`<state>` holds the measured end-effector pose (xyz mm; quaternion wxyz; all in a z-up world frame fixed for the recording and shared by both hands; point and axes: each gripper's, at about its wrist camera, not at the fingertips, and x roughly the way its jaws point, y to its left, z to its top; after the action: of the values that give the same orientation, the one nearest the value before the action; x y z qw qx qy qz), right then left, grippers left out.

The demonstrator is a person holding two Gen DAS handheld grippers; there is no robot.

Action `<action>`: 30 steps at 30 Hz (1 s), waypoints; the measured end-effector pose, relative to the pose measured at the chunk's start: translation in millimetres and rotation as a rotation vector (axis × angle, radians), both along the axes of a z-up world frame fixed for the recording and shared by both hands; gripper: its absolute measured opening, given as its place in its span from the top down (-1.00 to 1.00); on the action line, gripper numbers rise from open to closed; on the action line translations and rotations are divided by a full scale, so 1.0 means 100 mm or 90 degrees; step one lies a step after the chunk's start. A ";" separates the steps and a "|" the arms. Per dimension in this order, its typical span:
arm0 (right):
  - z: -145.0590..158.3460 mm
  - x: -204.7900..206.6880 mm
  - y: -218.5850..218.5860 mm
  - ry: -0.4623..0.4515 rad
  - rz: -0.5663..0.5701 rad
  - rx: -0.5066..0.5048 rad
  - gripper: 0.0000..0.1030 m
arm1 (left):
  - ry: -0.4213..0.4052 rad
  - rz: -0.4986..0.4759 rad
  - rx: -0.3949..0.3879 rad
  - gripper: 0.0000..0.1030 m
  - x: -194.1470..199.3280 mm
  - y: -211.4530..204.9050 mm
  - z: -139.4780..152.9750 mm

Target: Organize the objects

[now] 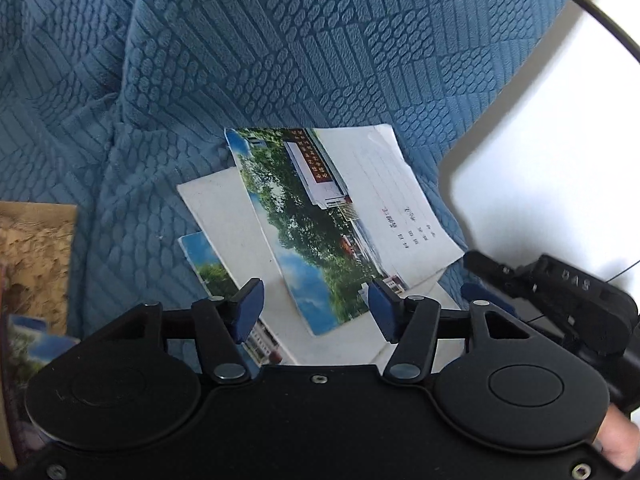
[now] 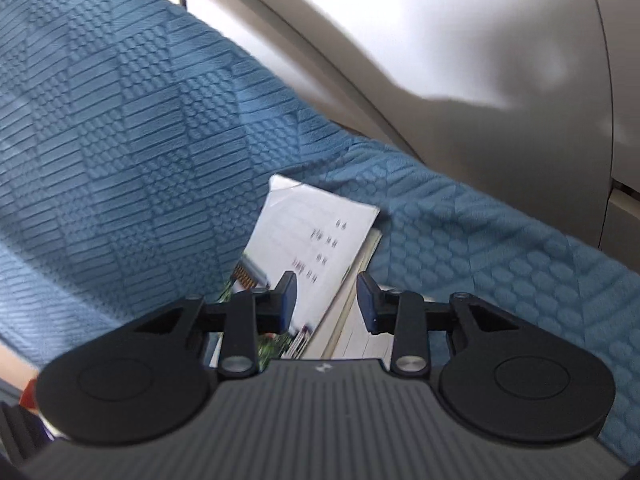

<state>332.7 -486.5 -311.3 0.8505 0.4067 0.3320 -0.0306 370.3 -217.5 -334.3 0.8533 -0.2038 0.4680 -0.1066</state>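
Observation:
A loose pile of postcards lies on a blue textured blanket [image 1: 200, 60]. On top is a photo card of trees and a building [image 1: 304, 216], over a white lined card with printed text [image 1: 392, 208] and a blank white card [image 1: 224, 216]. My left gripper [image 1: 314, 308] hovers over the pile's near edge. Its blue pads stand apart, with the photo card's corner between them and untouched. My right gripper [image 1: 472, 276] comes in at the pile's right corner. In the right wrist view its pads [image 2: 327, 300] straddle the edge of the white lined card [image 2: 312, 232] without pressing it.
A sandy-brown picture card [image 1: 32, 256] and another photo card [image 1: 32, 344] lie at the left edge. A pale smooth surface [image 1: 540, 140] borders the blanket on the right, with a thin black cable [image 1: 608, 20] across it. A person's finger [image 1: 616, 436] shows at the lower right.

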 end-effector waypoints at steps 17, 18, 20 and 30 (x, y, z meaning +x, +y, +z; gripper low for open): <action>-0.39 0.32 -0.26 0.017 -0.075 0.065 0.69 | 0.015 -0.040 0.099 0.07 0.16 -0.27 0.02; -0.41 0.33 -0.28 0.019 -0.078 0.064 0.74 | 0.015 -0.041 0.100 0.07 0.17 -0.27 0.02; -0.42 0.34 -0.29 0.018 -0.077 0.067 0.81 | 0.018 -0.040 0.099 0.07 0.18 -0.27 0.03; -0.19 0.24 -0.20 0.002 -0.017 0.018 0.88 | 0.093 0.046 -0.088 0.00 0.02 0.10 0.05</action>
<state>356.8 -506.5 -330.0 0.8436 0.4231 0.3284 -0.0381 372.4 -207.8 -329.2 0.8040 -0.2861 0.5129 -0.0925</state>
